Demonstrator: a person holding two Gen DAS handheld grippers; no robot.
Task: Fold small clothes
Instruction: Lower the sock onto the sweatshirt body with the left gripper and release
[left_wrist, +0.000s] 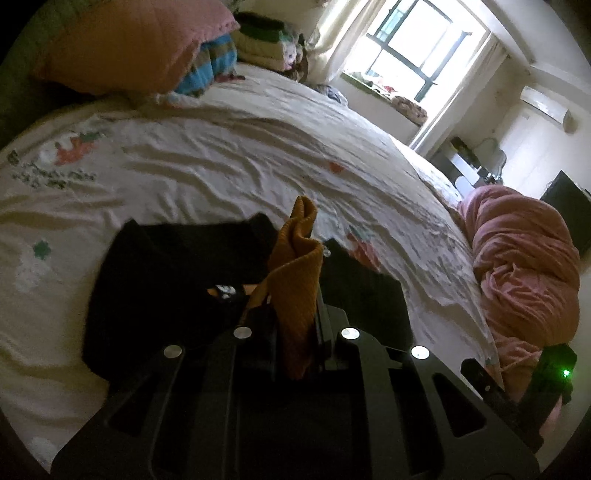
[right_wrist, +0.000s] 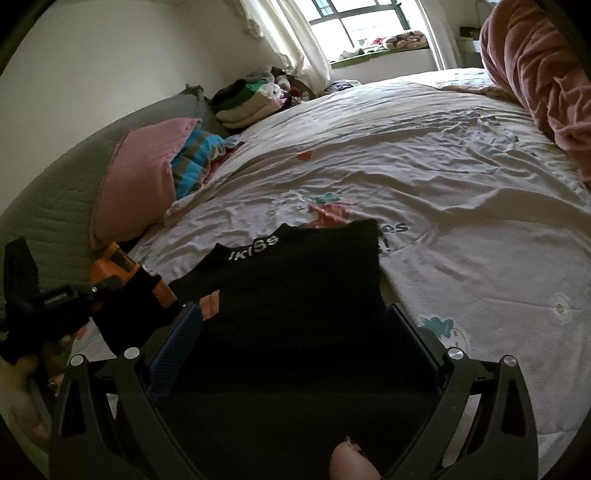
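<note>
Left gripper (left_wrist: 295, 295) clamped on a mustard ribbed knit cloth (left_wrist: 295, 266), perhaps a sock, above the flat black garment (right_wrist: 295, 280) on the bed (right_wrist: 461, 166); right gripper (right_wrist: 295, 332) spread wide, the garment just beyond it, its waistband farthest

Mustard ribbed cloth (left_wrist: 295, 280); black garment (right_wrist: 295, 280), white lettering; pink pillow (right_wrist: 136, 177); cream printed sheet (left_wrist: 221, 155).
</note>
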